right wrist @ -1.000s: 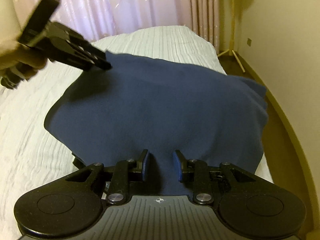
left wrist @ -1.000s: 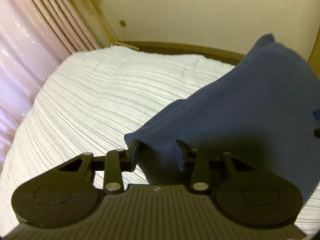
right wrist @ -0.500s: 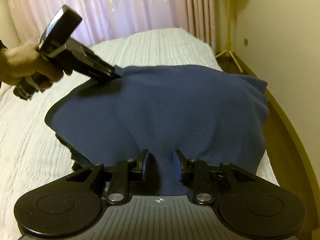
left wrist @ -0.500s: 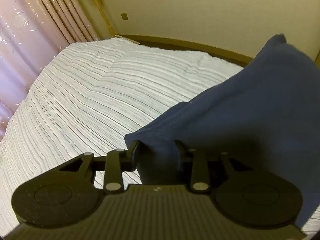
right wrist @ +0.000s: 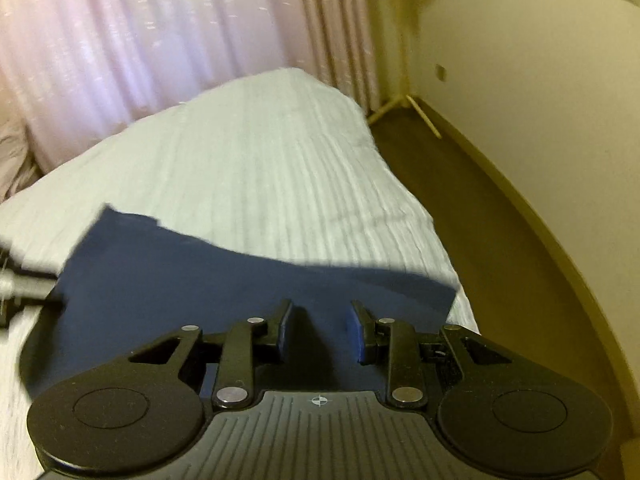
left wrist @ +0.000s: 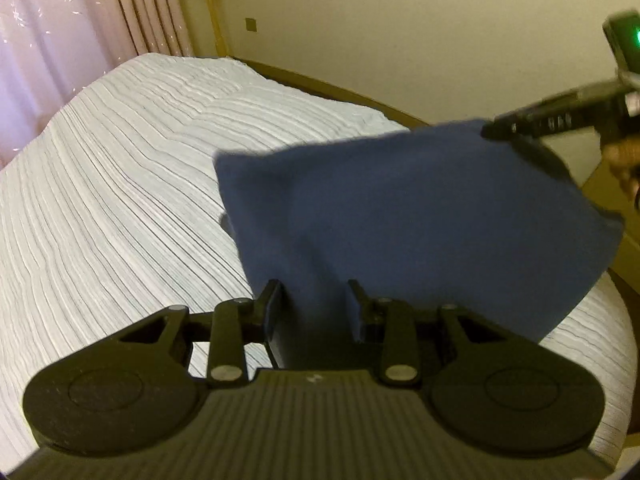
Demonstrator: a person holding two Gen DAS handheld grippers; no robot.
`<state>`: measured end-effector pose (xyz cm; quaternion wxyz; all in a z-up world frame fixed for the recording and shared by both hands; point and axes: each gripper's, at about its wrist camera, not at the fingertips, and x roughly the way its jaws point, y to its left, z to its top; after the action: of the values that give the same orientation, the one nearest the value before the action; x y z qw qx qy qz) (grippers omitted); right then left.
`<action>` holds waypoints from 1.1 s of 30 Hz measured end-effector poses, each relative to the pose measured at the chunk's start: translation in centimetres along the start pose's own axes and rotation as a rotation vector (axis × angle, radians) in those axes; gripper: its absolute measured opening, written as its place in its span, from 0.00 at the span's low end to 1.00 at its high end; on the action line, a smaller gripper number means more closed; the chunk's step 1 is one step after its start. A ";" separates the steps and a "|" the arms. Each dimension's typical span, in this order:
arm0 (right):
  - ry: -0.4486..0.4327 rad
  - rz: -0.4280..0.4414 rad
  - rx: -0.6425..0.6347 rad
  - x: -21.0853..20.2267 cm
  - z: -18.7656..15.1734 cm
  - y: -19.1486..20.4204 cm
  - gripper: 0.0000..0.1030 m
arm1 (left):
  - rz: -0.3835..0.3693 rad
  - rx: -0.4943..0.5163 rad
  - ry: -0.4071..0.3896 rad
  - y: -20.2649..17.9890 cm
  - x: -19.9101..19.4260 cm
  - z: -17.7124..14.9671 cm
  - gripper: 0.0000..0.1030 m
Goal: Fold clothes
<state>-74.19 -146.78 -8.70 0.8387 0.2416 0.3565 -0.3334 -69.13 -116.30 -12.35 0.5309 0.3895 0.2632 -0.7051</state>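
Note:
A dark blue garment (left wrist: 420,216) hangs stretched in the air above the white ribbed bed (left wrist: 120,184). My left gripper (left wrist: 316,300) is shut on its near edge, cloth bunched between the fingers. In the left wrist view my right gripper (left wrist: 500,130) grips the far upper corner, with a hand behind it. In the right wrist view my right gripper (right wrist: 322,320) is shut on the blue garment (right wrist: 224,280), which spreads low and left toward the blurred left gripper (right wrist: 24,284).
Pink curtains (right wrist: 140,48) hang behind the bed (right wrist: 260,160). A cream wall (left wrist: 400,32) with a wooden skirting runs along the bed's side. Brown floor (right wrist: 480,216) lies to the right of the bed. A wooden stand leg (right wrist: 420,112) rests in the corner.
Both grippers lifted and swung the garment up off the bed. It now hangs taut between them, and the right gripper has come into the left wrist view.

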 end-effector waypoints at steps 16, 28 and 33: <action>0.010 0.094 0.016 -7.9 -8.7 5.4 0.56 | 0.021 -0.096 -0.009 0.0 -3.1 -2.8 0.36; 0.025 0.083 0.087 -15.2 -16.0 8.2 0.79 | 0.130 -0.378 -0.047 -6.1 -11.6 -13.7 0.90; 0.089 0.018 0.115 -16.7 -18.2 9.5 0.79 | 0.117 -0.447 -0.031 -8.8 -14.1 -16.8 0.93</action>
<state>-83.89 -122.32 -5.91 0.8096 0.3073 0.3716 -0.3346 -71.15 -92.85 -10.42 0.6479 0.2661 0.3817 -0.6031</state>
